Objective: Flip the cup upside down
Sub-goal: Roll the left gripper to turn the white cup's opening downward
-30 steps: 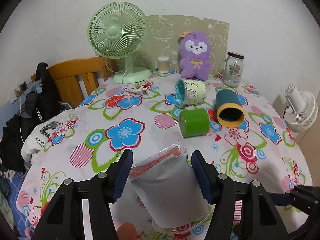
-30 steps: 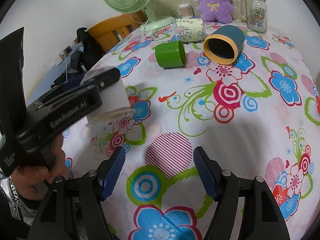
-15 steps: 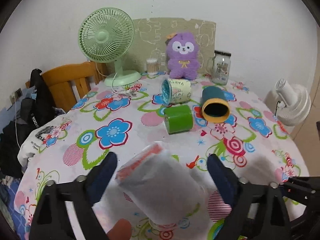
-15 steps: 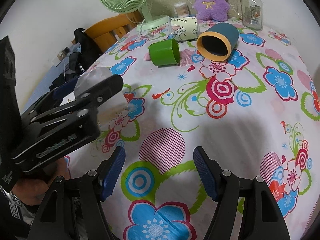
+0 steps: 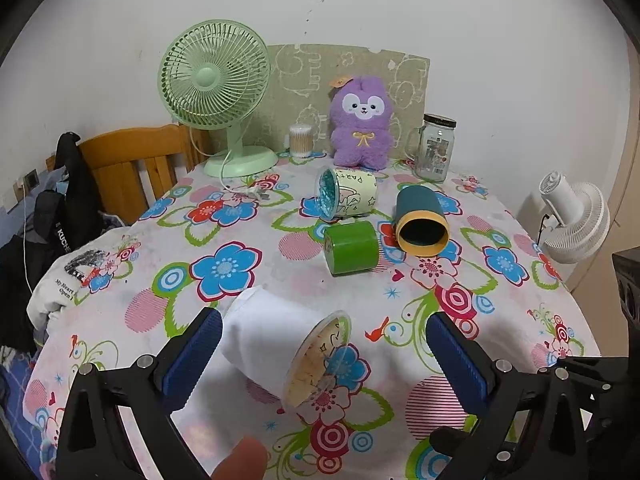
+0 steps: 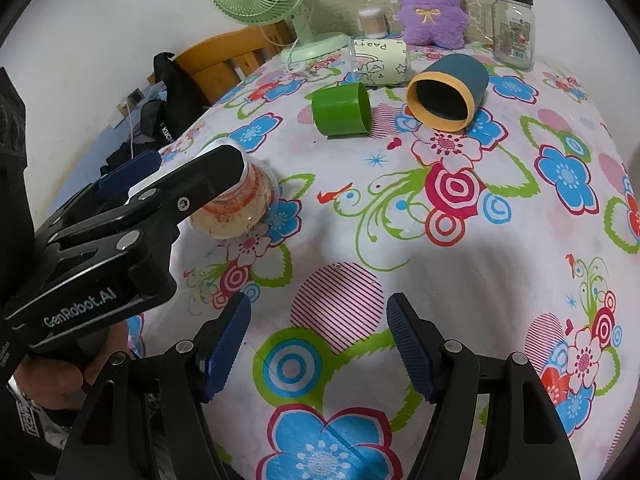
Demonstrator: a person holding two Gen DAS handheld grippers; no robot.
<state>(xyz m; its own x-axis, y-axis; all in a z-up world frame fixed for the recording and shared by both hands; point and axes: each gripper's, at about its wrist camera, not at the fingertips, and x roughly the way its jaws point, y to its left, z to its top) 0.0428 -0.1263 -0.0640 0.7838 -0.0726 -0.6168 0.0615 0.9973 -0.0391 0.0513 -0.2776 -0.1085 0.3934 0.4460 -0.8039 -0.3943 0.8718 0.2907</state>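
Plainly, the white-sleeved clear plastic cup (image 5: 276, 350) lay on its side on the flower-printed tablecloth (image 5: 500, 312), its clear rim turned toward the camera's lower right and its closed base pointing away toward the upper left. The left gripper (image 5: 324, 354) stood with its blue-padded jaws spread wide, one pad just beside the cup's base end and the other well apart from the rim, so it held nothing. The right gripper (image 6: 318, 350) hovered over bare cloth, jaws likewise apart and empty, well clear of the cup (image 6: 236, 206).

To do this step well, I judged the left gripper ought to square up so that both pads met the sleeve across the cup's middle, not at rim or base, where thin plastic would likely buckle or squirt free. A light squeeze seemed wise, then a lift high enough for the rim to clear the cloth before rolling the wrist to bring the mouth down. The cup might roll at first touch, so closing slowly looked safer. The green plastic cup (image 5: 352, 248) and the teal cup with a yellow rim (image 5: 420, 220) lay farther back, out of the way.
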